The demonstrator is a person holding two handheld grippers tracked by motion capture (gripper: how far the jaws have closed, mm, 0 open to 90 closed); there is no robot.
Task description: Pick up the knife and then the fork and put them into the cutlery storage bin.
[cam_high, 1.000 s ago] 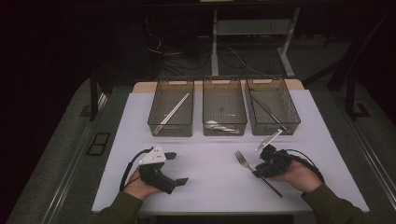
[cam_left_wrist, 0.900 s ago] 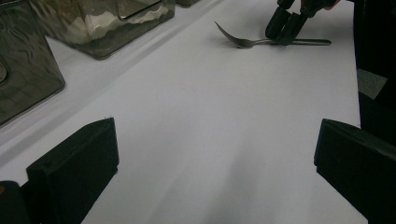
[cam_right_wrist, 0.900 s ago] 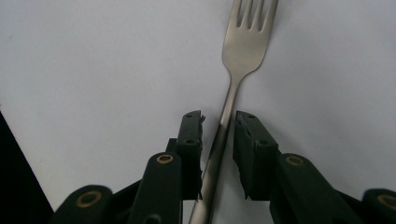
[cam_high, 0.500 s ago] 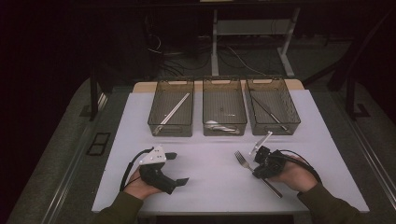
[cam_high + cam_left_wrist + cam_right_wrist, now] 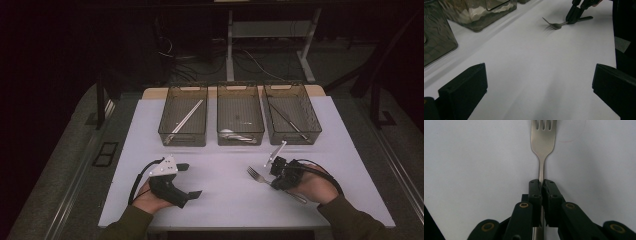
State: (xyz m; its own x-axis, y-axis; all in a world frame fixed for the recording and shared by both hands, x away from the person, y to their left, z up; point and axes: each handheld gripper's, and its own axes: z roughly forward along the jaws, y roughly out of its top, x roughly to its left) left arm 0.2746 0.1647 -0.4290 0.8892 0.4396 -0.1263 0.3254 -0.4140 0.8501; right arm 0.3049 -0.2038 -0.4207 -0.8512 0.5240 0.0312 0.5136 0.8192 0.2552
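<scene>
Three smoky clear bins (image 5: 239, 116) stand in a row at the far side of the white table (image 5: 225, 195), in a dark room with cables and desk legs on the floor behind. The right hand-held gripper (image 5: 541, 185) is clamped on the handle of a fork (image 5: 543, 138) lying on the table's near right part. The left hand-held gripper (image 5: 186, 179) rests near left, jaws spread wide.
</scene>
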